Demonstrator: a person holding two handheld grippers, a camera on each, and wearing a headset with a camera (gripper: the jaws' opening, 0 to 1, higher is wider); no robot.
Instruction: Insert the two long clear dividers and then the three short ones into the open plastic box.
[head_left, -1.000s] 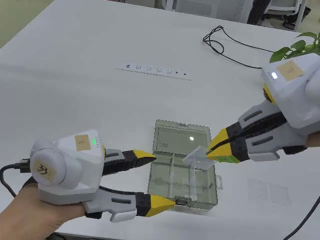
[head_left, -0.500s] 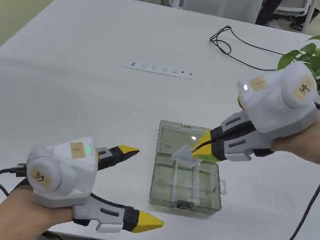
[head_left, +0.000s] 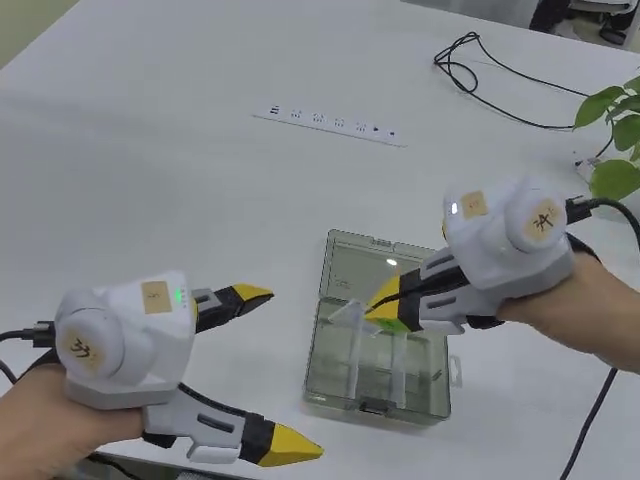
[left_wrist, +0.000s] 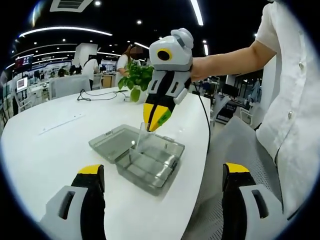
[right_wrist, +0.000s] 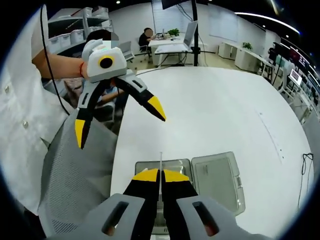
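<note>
Clear divider (head_left: 343, 313), head view: it is sticking out past the tips of the right gripper (head_left: 378, 303), whose jaws are pressing together on it, and it is hanging tilted.
Box (head_left: 325, 382), head view: it is lying open on the table (head_left: 150, 180) right under the right gripper's tips, with its lid (head_left: 355, 262) lying flat just beyond them. Two long dividers (head_left: 352, 352) are standing lengthwise inside.
Left gripper (head_left: 275, 373), head view: its jaws are standing wide apart and gripping nothing. The box is sitting just ahead of its tips, apart from them.
Background, head view: a power strip (head_left: 330, 122) is lying well beyond both grippers. A cable (head_left: 490, 68) and a plant (head_left: 612, 135) are sitting farther off on the right gripper's side.
Own jaws, left gripper view: they are rising wide apart with nothing between them, and the box is sitting ahead in the gap.
Right gripper, left gripper view: it is pointing down over the box and pinching the divider. The divider's lower end is reaching the box's hinge side; I cannot tell whether it is touching.
Own jaws, right gripper view: they are closing on the divider, which is showing edge-on as a thin line past the tips.
Box, right gripper view: it is lying just beyond and under the tips, with the lid off to the right.
Left gripper, right gripper view: it is hovering ahead and up to the left, with its jaws spread.
</note>
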